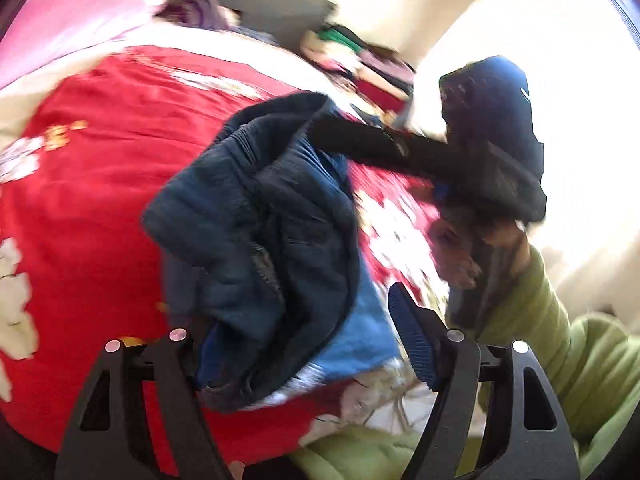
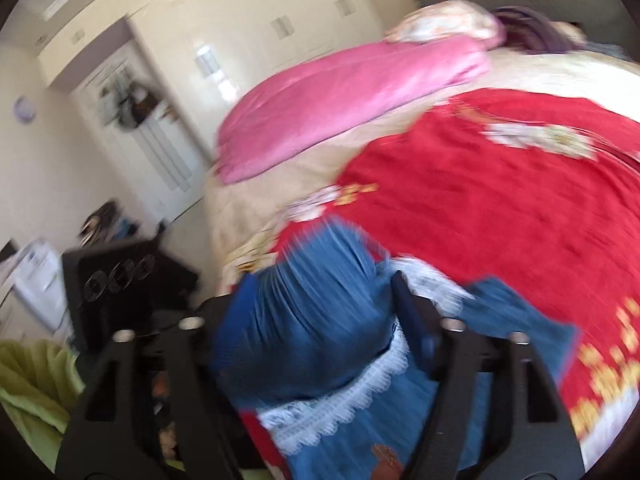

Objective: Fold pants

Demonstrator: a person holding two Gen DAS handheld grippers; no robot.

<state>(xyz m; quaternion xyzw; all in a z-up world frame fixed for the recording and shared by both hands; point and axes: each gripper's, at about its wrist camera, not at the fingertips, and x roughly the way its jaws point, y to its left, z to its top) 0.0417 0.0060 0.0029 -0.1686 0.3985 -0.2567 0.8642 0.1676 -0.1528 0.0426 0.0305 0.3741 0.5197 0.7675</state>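
The pants [image 1: 264,220] are dark navy outside with a lighter blue lining, bunched and hanging above the red bedspread [image 1: 100,168]. In the left wrist view my left gripper [image 1: 308,344] has cloth between its fingers; its right pad [image 1: 412,344] shows, the left is hidden by the cloth. The right gripper's fingers reach into the pants' upper edge [image 1: 360,140], held by a hand in a green sleeve [image 1: 540,320]. In the right wrist view my right gripper [image 2: 320,320] has blue pleated cloth with white lace trim [image 2: 312,320] between its fingers. Both views are motion-blurred.
A pink quilt [image 2: 340,108] and pillows [image 2: 444,24] lie at the bed's head. Cream wardrobes [image 2: 240,12] and a white door [image 2: 148,132] stand beyond. A black box [image 2: 120,276] and white drawers [image 2: 36,280] sit on the floor beside the bed. Clutter [image 1: 360,60] lies at the far bedside.
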